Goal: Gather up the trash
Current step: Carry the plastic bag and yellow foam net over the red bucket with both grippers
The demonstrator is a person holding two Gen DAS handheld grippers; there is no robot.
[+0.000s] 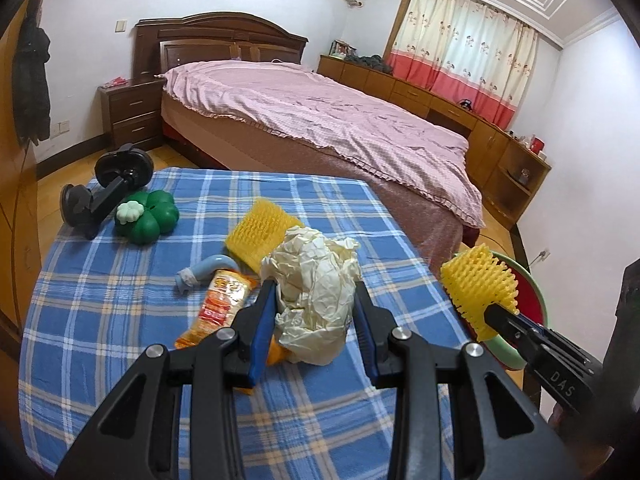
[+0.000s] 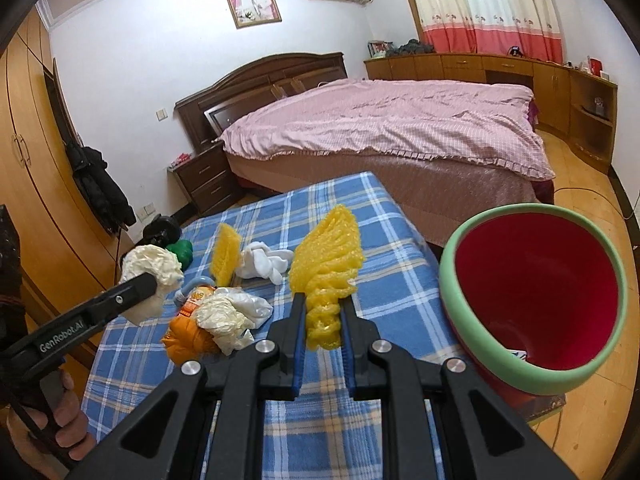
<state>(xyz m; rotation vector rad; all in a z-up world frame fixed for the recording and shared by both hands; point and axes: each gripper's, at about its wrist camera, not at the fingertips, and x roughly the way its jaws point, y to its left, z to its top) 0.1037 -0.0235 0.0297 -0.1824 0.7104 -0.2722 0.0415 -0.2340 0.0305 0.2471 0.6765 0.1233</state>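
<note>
Looking past both tools, I see the tabletop (image 1: 120,320) under its blue plaid cloth. Off my right tool's right side sits the bin (image 2: 536,376), green rim, red inside, beside the tabletop's edge. My left tool (image 1: 316,300) is clamped on a paper wad (image 1: 316,280), lifted off the cloth. My right tool (image 2: 322,320) is pinched tight on a yellow foam net (image 2: 326,264), also held clear. Below and left of the right tool lies more trash: another net (image 2: 226,256), white socks (image 2: 264,264), crumpled paper (image 2: 224,316), an orange wrapper (image 1: 220,304). Farther left stands a green toy (image 1: 148,216).
</note>
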